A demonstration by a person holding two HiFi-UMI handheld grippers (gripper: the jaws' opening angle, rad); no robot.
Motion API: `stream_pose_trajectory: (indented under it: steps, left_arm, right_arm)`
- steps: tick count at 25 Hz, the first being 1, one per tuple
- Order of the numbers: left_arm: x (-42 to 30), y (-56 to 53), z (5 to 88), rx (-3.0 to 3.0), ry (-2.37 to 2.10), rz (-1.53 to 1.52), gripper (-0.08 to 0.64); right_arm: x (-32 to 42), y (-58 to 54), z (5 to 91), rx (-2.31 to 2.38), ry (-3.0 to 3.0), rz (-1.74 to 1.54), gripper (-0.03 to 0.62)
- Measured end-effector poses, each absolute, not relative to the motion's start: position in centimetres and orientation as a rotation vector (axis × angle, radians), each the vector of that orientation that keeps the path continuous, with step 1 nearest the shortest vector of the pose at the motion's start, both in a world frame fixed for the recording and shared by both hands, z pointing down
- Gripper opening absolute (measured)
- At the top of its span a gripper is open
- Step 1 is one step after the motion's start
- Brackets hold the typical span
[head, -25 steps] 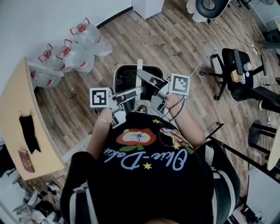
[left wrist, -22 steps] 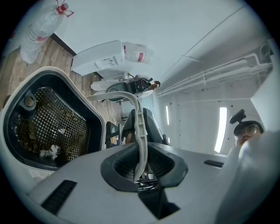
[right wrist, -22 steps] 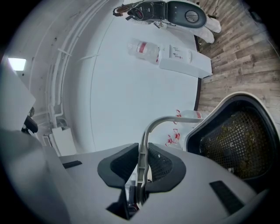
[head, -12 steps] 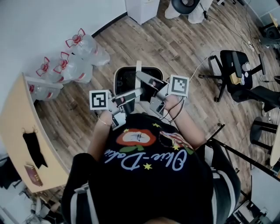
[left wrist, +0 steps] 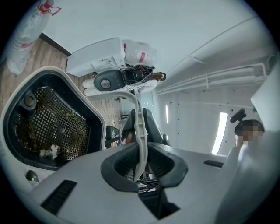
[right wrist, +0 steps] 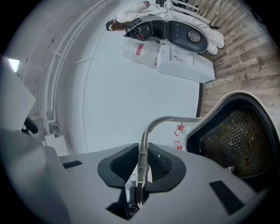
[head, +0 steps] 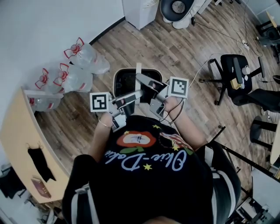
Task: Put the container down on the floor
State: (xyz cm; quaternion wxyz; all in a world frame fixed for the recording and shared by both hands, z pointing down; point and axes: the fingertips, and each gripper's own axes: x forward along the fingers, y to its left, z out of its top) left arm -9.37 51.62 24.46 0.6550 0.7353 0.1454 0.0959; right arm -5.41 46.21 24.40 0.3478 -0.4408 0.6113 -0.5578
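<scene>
The container (head: 126, 80) is a black bin with a white rim and a mesh basket inside, hanging above the wood floor in front of the person. Its thin white handle (head: 138, 72) arches over it. My left gripper (head: 131, 94) is shut on the handle (left wrist: 139, 131) from the left, and the bin (left wrist: 48, 122) shows below and to the left of its jaws. From the right, my right gripper (head: 147, 81) is shut on the same handle (right wrist: 142, 146), with the bin (right wrist: 236, 135) at its right. Bits of debris lie in the mesh.
Clear plastic bags with red ties (head: 72, 65) lie by the wall at the left. A wooden desk (head: 17, 144) stands at the lower left. A white cabinet (head: 138, 8) and a chair base (head: 177, 8) are ahead; a black office chair (head: 236, 74) and cables are at the right.
The person has carried the container forward: bags and desk have slid down the picture, the cabinet has come nearer. Both grippers keep their hold on the handle.
</scene>
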Motion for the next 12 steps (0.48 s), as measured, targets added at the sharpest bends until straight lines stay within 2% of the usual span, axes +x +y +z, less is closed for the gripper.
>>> stream_pose_trajectory:
  steps: [12]
  left_arm:
    - [-8.9,42.5,24.4,1.642,0.385,0.269,0.049]
  right_arm:
    - [-4.5,37.3,24.4,-1.205,1.521,-1.449,0.058]
